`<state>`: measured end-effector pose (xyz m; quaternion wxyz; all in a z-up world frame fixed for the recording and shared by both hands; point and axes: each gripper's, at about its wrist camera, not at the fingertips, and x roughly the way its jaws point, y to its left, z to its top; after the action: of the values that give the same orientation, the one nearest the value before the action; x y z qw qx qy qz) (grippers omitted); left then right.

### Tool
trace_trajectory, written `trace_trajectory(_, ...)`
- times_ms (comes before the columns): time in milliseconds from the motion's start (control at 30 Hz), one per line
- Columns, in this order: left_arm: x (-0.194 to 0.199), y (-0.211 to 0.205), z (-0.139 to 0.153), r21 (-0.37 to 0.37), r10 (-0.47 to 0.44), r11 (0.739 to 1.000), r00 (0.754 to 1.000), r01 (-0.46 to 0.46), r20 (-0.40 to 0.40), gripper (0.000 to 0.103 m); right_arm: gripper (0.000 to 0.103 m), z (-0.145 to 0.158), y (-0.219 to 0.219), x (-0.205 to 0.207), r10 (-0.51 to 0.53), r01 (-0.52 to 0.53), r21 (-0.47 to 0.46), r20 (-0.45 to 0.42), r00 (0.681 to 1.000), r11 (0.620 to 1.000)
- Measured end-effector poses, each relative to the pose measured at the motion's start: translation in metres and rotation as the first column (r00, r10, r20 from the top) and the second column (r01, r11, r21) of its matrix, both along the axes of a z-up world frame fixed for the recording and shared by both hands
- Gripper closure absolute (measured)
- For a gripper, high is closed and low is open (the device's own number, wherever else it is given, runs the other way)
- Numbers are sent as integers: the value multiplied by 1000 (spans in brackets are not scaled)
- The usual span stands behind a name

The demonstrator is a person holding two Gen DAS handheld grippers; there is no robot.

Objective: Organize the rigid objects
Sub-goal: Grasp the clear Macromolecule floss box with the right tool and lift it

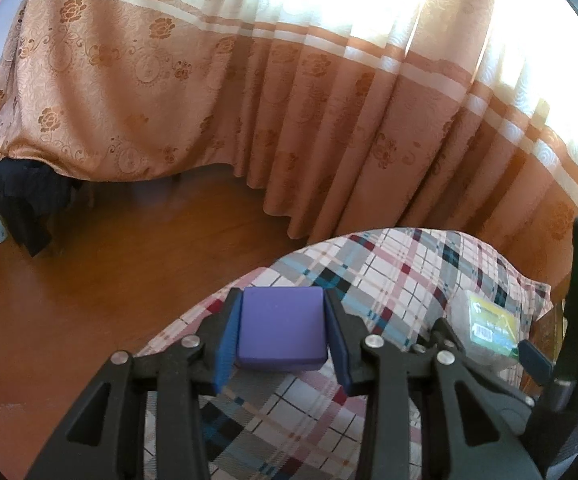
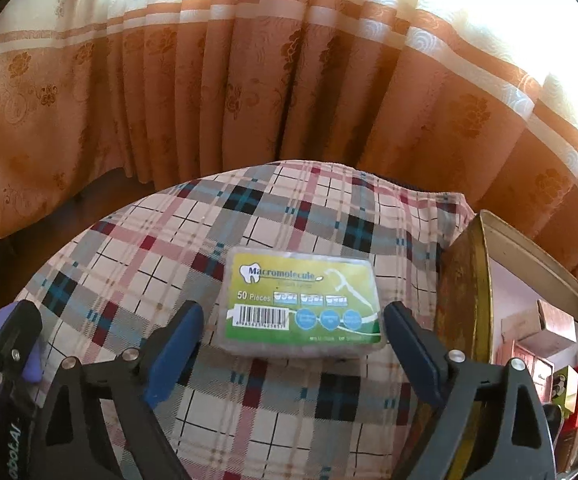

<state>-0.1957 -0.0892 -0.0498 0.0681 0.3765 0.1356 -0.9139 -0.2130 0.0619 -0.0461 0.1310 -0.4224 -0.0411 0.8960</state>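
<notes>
Two grippers seen. Left gripper (image 1: 283, 330): jaws clamped on purple block (image 1: 281, 328), held over plaid cushion (image 1: 389, 276). Right gripper (image 2: 293, 334): jaws spread wide around floss-pick box (image 2: 303, 304), pads not touching; box laid on cushion, beside open tin (image 2: 469, 280).

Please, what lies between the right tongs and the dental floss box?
Nothing but bare plaid cloth. In the right wrist view the open right tongs flank the floss box without touching it.
</notes>
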Motion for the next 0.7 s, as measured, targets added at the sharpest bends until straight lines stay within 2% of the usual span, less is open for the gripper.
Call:
trace_trajectory(167,1,-2,0,-2,-6,1000,1000,6,0,63,8,2,1,-6,28,-28,2,4,1000,1000)
trace_trajectory(200,1,-2,0,-1,-6,1000,1000,6,0,63,9,1,-2,-8,30,-30,4,3,1000,1000)
trace_trajectory(267,1,-2,0,2,-7,1000,1000,7,-2,63,20,2,-1,-6,18,-18,25,-6,1000,1000)
trace_trajectory(400,4,-2,1,8,-11,1000,1000,11,-15,63,20,4,-2,0,55,-55,15,-19,998,998)
trace_trajectory(467,5,-2,1,10,-14,1000,1000,14,-20,63,20,12,-5,10,65,-63,27,-85,994,998)
trace_trajectory(600,8,-4,4,19,-12,1000,999,13,-44,64,20,34,-14,36,85,-52,146,-235,968,988)
trace_trajectory(700,10,-1,8,21,-20,1000,997,22,-68,64,20,45,-10,51,63,-16,153,-303,951,988)
